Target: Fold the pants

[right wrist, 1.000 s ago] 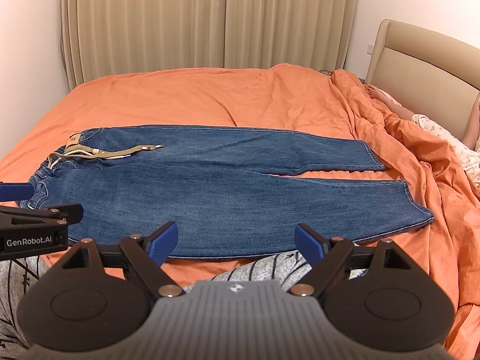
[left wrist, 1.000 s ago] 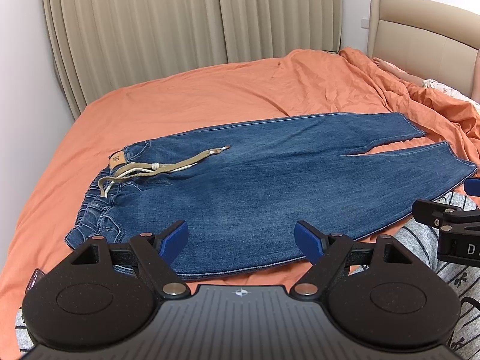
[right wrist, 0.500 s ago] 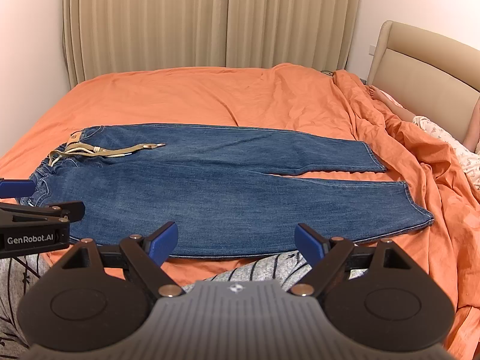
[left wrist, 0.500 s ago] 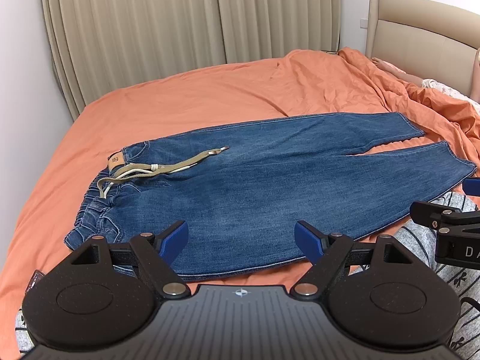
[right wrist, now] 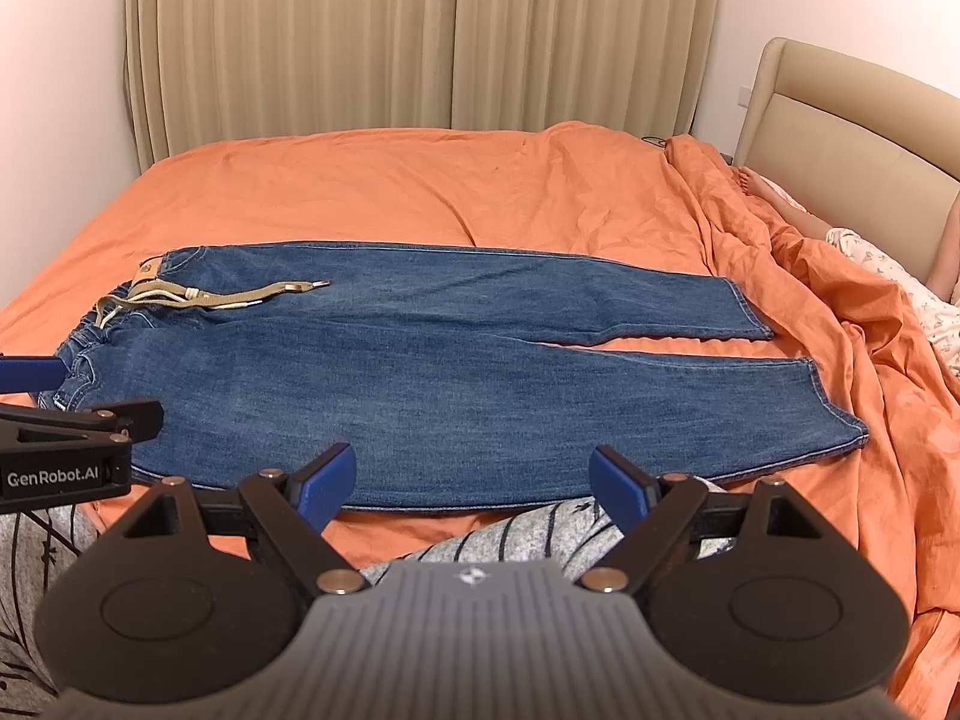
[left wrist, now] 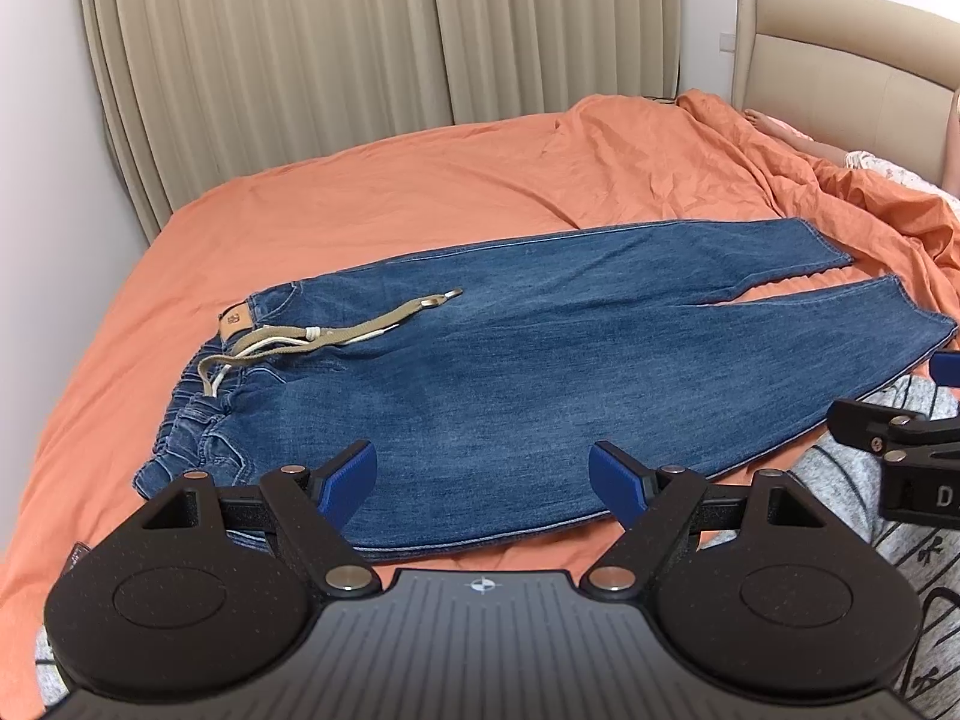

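**Two open grippers hovering over flat jeans**

Both the left gripper [left wrist: 483,483] and right gripper [right wrist: 474,477] are hanging with jaws wide, gripping nothing. Beyond them the pants [right wrist: 456,360] are lying flat on the bed [right wrist: 390,186]: heavy, floppy denim, likely best pinched at waistband and hems.

Your left gripper [left wrist: 483,483] and right gripper [right wrist: 474,480] were matte black with blue fingertip pads [right wrist: 327,477], silver pivot screws, ribbed grey housings; white "GenRobot.AI" lettering sat at frame left.

Blue pants [left wrist: 540,372] lie flat on the orange bedsheet [left wrist: 372,198]; left hand-held gripper [left wrist: 483,483] gapes wide above their near edge
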Demonstrator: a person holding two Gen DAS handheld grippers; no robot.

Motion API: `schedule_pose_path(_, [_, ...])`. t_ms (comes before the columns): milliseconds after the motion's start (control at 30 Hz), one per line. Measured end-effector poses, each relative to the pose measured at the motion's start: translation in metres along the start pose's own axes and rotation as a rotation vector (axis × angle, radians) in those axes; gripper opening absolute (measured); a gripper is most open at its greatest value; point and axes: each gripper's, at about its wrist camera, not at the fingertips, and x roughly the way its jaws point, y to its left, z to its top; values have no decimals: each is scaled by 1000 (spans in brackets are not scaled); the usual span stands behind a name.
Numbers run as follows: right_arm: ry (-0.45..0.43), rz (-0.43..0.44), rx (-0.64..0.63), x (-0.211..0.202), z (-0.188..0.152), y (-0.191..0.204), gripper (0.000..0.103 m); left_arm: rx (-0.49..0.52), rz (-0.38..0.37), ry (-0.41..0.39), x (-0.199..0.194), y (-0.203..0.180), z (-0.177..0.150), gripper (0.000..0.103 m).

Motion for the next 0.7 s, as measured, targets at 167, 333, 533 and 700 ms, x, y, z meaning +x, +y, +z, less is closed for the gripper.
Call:
schedule_pose_path(167, [20,67,46,11,1,-13,81,90,1,-7,7,8,-2,94])
schedule_pose_path(333, [-21,119,36,26,4,-28,81,216,5,3,20,25,-2,88])
schedule_pose_path(533, [-8,133,-61,60,18,-51,68,405,-97,89,49,54,-4,79])
schedule_pose_path(700, [52,89,-142,92,35,-80,40,634,-173,175,77,73,-14,77])
